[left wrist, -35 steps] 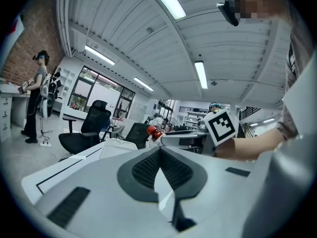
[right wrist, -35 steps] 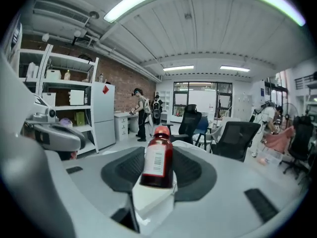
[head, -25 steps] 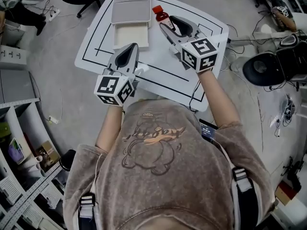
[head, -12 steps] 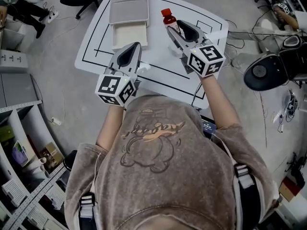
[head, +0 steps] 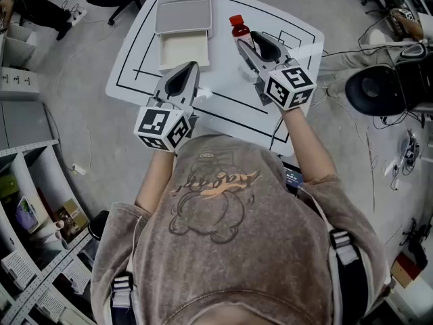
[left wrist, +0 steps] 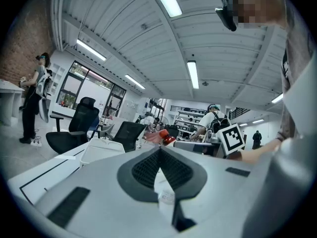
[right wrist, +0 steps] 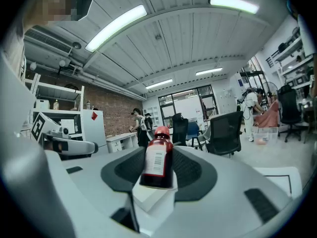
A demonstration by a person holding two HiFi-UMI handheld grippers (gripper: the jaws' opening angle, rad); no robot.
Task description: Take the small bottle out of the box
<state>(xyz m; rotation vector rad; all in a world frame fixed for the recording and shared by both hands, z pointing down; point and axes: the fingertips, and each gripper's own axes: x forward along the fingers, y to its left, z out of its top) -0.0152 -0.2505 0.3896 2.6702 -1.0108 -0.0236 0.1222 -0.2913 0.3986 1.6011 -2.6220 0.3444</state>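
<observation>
At the far left, shelving [head: 27, 215] curves along the floor beside the white counter [head: 223, 97], which is marked with black lines. The box [head: 162, 49] lies open on the counter's far left part, its pale inside bare and its grey lid [head: 183, 5] folded back past it towards the far edge. Just on the near side of the box hovers the left tool [head: 192, 65], its marker cube [head: 162, 127] nearest the person and its tips pointing at the box's near right corner. The left gripper view shows its two dark pads [left wrist: 143, 167] pressed together at the tips with nothing between them. Right of the box and clear of it is the small bottle [head: 237, 27], with a red cap, dark red contents and a white label bearing a barcode. It stands close to upright, leaning only a little, over the counter's far middle part. The right tool [head: 243, 42] has its jaws closed on the bottle's lower body, one pad on each side, as the right gripper view shows. Whether the bottle's base touches the counter cannot be told. The right tool's marker cube [head: 291, 85] sits above the person's forearm [head: 308, 147], over the counter's right edge. Further right, black chairs [head: 379, 90] and cables lie on the floor.
</observation>
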